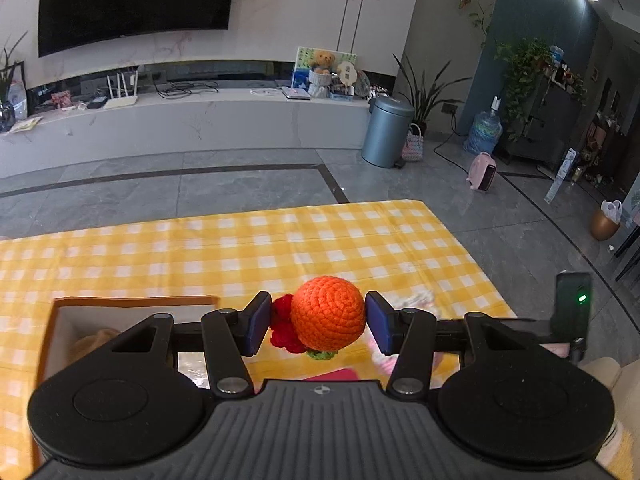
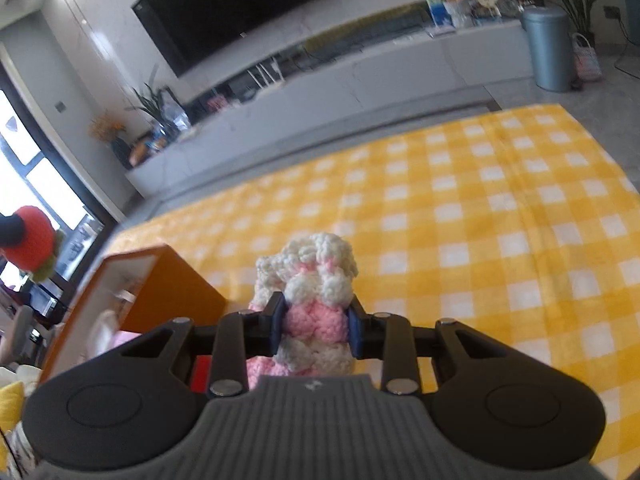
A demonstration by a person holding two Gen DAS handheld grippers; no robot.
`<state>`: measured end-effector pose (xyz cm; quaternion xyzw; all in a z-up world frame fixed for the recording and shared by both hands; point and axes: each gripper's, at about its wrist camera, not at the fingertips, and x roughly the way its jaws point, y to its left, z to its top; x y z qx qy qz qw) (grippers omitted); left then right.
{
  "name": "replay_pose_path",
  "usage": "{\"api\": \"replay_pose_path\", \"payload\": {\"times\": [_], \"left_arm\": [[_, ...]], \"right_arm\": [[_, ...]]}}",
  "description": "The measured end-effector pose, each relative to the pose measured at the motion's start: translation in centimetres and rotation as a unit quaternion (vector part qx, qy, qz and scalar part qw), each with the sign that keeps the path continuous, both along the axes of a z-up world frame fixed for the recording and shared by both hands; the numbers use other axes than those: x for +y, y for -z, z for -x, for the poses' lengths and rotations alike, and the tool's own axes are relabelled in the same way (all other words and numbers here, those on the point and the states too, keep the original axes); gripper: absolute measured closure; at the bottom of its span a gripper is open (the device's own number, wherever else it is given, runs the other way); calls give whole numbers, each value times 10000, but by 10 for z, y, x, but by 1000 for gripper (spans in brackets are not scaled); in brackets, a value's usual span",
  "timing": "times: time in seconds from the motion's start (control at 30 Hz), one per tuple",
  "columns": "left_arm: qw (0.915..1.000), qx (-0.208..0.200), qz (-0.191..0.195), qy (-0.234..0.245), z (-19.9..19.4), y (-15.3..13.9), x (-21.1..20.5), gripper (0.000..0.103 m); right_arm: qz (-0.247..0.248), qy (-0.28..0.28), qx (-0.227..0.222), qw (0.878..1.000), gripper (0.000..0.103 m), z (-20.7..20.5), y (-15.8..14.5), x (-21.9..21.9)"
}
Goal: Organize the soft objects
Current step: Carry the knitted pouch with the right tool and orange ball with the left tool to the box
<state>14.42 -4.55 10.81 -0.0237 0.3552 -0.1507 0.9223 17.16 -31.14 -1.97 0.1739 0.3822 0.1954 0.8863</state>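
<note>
Orange crochet ball (image 1: 327,313) sits clamped between the left tool's (image 1: 319,322) blue pads, held above the yellow-checked counter (image 1: 248,248); the open box (image 1: 60,320) lies just to its lower left. From the right wrist, the right tool (image 2: 316,326) grips a pink-and-white knitted piece (image 2: 310,304), long axis pointing away along the fingers. Its box (image 2: 176,284) stands to the left, likely nearer the left tool.

It was a home's living room. A big TV (image 1: 136,0) hung above a long low console (image 1: 188,120), with houseplants (image 1: 520,68), a bin (image 1: 386,132) and a teddy bear (image 1: 323,62) nearby.
</note>
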Motion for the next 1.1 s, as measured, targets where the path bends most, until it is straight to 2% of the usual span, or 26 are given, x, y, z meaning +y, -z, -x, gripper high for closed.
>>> {"api": "replay_pose_path", "payload": {"times": [0.13,0.27,0.4,0.47,0.63,0.77,0.9,0.97,1.1], "left_arm": [[9997,-132,113,-144,14,-1,30,44],[9969,-127,729,-253,27,1,64,44],[9957,-486,672,-420,39,6,88,44],[9941,-607,751,-504,42,13,103,44],[9851,-592,1284,-977,44,42,136,44],[9814,-688,1213,-1318,51,59,153,44],[9831,-671,1151,-1258,58,66,168,44],[9844,-703,1116,-1163,66,69,175,44],[9818,-592,1409,-1131,71,77,190,44]], "right_arm": [[-62,-174,-276,9994,72,18,-20,19],[-83,-420,-494,9979,72,34,-33,45],[-17,-578,-700,9959,72,50,-47,67],[-24,-722,-767,9944,72,56,-53,80],[-88,-1112,-887,9898,72,69,-66,115],[100,-1270,-905,9877,72,69,-72,147],[641,-1411,-909,9837,72,57,-65,188],[858,-1245,-809,9852,72,41,-57,208],[1423,-1141,-713,9806,72,9,-37,248]]}}
